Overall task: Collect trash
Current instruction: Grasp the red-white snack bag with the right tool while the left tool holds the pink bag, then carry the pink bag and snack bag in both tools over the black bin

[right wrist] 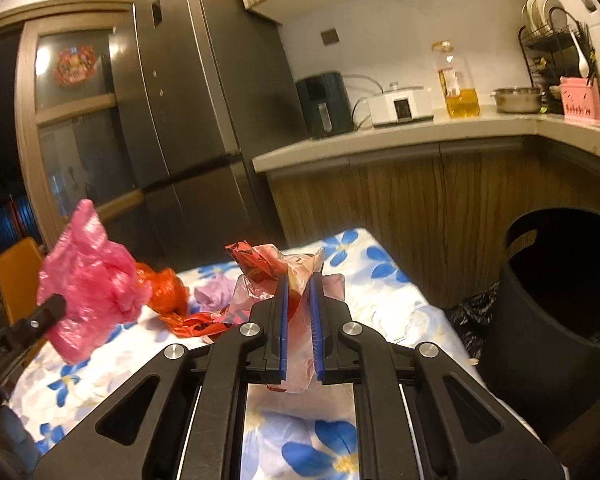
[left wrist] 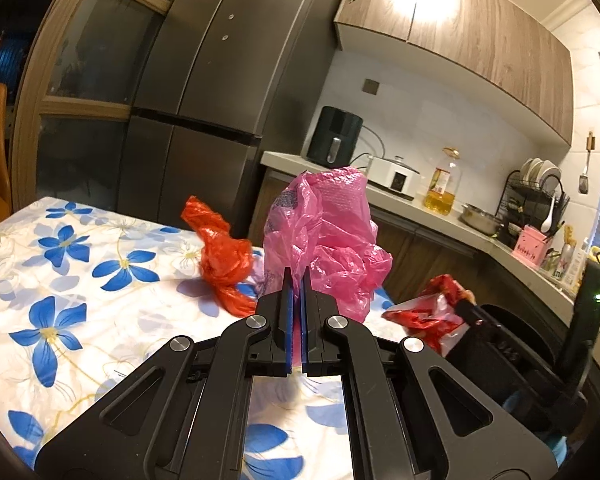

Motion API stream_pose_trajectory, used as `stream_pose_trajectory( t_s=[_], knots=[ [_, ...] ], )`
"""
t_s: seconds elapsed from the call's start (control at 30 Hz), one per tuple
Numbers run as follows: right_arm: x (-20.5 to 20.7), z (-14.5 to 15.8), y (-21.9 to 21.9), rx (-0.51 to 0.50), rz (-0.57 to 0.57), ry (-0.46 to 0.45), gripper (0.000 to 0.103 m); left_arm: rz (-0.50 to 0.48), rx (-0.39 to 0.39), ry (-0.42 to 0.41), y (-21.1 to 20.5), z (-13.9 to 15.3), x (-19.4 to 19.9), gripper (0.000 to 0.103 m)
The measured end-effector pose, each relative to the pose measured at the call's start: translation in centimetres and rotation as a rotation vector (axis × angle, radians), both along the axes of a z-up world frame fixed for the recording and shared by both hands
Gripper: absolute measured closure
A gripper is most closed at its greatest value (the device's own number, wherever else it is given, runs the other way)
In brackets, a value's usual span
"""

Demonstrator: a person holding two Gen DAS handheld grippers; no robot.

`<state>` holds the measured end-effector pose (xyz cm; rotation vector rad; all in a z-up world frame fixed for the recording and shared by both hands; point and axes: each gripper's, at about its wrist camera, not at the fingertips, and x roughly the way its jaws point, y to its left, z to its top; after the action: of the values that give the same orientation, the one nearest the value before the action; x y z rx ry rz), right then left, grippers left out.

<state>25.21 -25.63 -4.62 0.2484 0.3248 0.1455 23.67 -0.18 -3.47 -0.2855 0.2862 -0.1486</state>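
Leftmost, the left gripper has its jaws pressed nearly together on a fold of the pink plastic bag, whose crumpled bulk stands puffed up above the blue pads, clear of the table. It points slightly downward over the flowered cloth. Just past it, an orange bag lies knotted and twisted on the cloth, and a small lilac scrap sits beside that. Further right, the right gripper has its jaws clamped, with a narrow gap between them, on a red-and-clear plastic wrapper; the thin film bunches between the pads and hangs out below them. This gripper also tilts a little downward, lifted above the table's right edge. From the left wrist view the wrapper looks crinkled, red printed over clear film. At far right a black bin stands open-mouthed on the floor beside the table.
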Motion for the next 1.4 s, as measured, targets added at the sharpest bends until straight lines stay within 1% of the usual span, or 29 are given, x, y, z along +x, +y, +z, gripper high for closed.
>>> stream_pose_trajectory(
  t_s=[0.2, 0.33, 0.63, 1.1, 1.4],
  knots=[
    [-4.2, 2.0, -2.2, 0.018, -0.033, -0.056, 0.092, -0.037, 0.016, -0.021, -2.3, 1.6, -1.8, 0.102],
    [-6.4, 3.0, -3.6, 0.016, -0.061, -0.087, 0.092, -0.072, 0.045, -0.03, -5.0, 2.7, -2.7, 0.102],
    [-10.1, 4.5, -7.7, 0.016, -0.138, -0.14, 0.092, -0.176, 0.087, -0.05, -11.2, 3.8, -3.6, 0.102],
    [-12.9, 5.2, -14.9, 0.04, -0.294, -0.19, 0.092, -0.315, 0.139, -0.092, -19.8, 4.8, -3.2, 0.102],
    [-13.4, 5.1, -18.9, 0.047, -0.374, -0.198, 0.092, -0.401, 0.153, -0.106, -25.1, 4.8, -2.3, 0.102]
  ],
)
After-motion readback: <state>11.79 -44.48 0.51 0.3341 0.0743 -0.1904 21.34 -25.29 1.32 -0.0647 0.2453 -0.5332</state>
